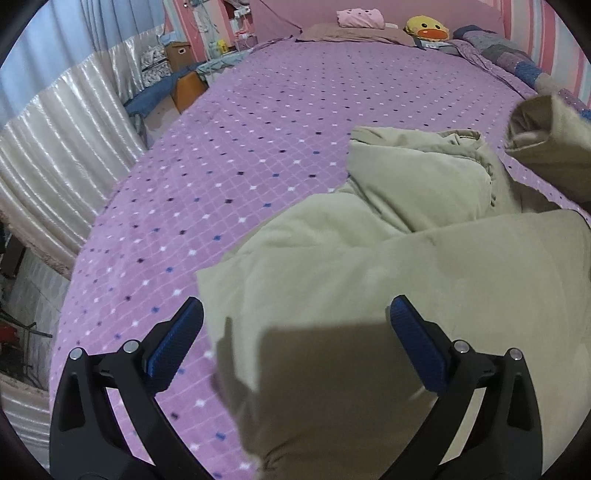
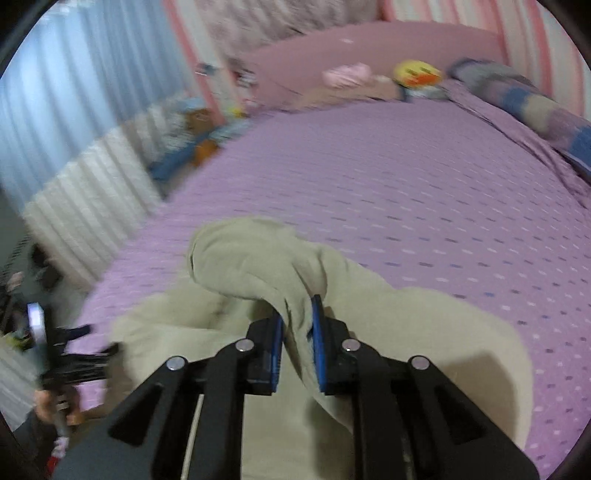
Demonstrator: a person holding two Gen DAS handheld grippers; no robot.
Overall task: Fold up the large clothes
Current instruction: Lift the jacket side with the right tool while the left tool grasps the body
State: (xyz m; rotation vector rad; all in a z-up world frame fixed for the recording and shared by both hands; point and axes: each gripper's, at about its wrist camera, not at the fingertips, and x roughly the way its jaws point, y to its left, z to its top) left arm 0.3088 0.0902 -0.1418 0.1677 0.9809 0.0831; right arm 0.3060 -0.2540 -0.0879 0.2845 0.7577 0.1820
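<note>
A large beige garment (image 1: 369,266) lay rumpled on the purple dotted bedspread (image 1: 277,122), filling the lower right of the left wrist view, with one bunched fold rising toward the middle right and a lifted piece at the far right edge. In the right wrist view the same garment (image 2: 424,332) spread across the lower centre of the frame, a rounded hump of it standing just above the fingers.

The left gripper (image 1: 295,339) hung over the near edge of the cloth with its blue-padded fingers (image 1: 173,350) spread wide and nothing between them; one finger sat above the bedspread, the other above the beige fabric.

The right gripper (image 2: 297,339) had its fingers (image 2: 319,350) drawn close together on a raised fold of the garment, the cloth pinched between the blue pads and draping down on both sides. That view was blurred.

At the top of the left wrist view, a yellow duck plush (image 1: 426,29) and a pink pillow (image 1: 360,18) rested by the pink headboard (image 1: 295,14). Pale curtains (image 1: 55,110) hung along the left side, with boxes and clutter beside the bed in the upper left.
</note>
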